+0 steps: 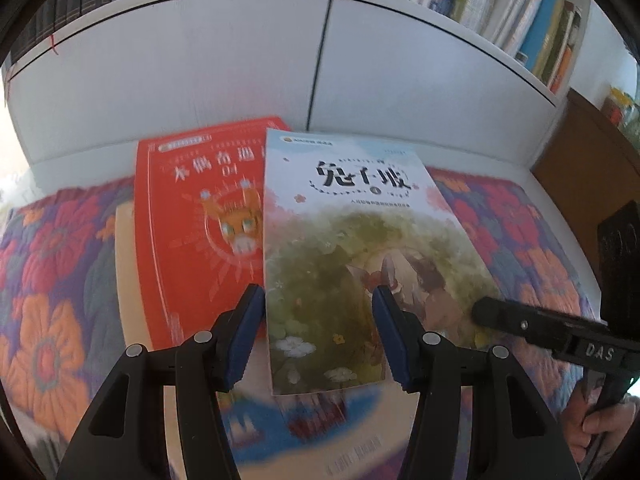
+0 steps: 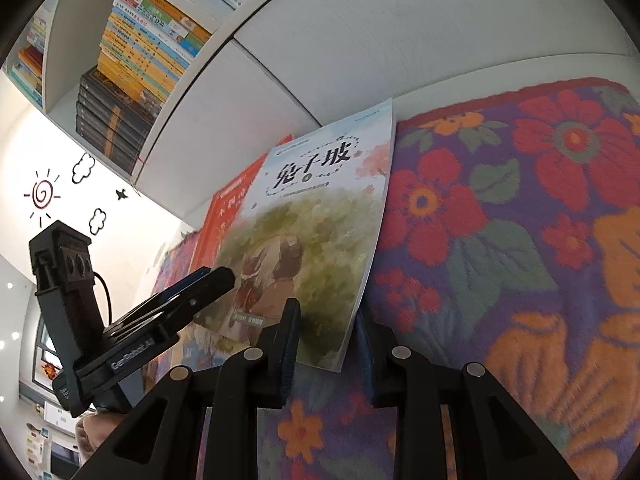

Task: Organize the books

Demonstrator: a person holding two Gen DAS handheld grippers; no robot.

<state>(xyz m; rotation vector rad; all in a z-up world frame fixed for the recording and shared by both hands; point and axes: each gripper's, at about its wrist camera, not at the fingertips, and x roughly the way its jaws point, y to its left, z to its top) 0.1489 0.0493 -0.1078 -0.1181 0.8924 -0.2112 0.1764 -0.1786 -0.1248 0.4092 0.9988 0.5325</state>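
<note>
A pale blue and green picture book (image 1: 348, 240) (image 2: 312, 220) lies slanted on the quilt, its left edge over a red book (image 1: 192, 220) (image 2: 228, 208). My right gripper (image 2: 328, 316) is shut on its near right corner, one finger on the cover and the other under the raised edge. In the left wrist view it shows as a black finger (image 1: 480, 308) at the book's right edge. My left gripper (image 1: 318, 294) (image 2: 220, 276) hovers open over the book's near left part, holding nothing. Under it lies another, blurred book (image 1: 320, 420).
A flowered quilt (image 1: 60, 280) (image 2: 500, 240) covers the surface. Behind the books stand white cabinet doors (image 1: 200, 60), with packed bookshelves (image 1: 480, 0) (image 2: 132, 60) above. Brown furniture (image 1: 580, 160) stands at the right. A hand (image 1: 592, 428) holds the right gripper's handle.
</note>
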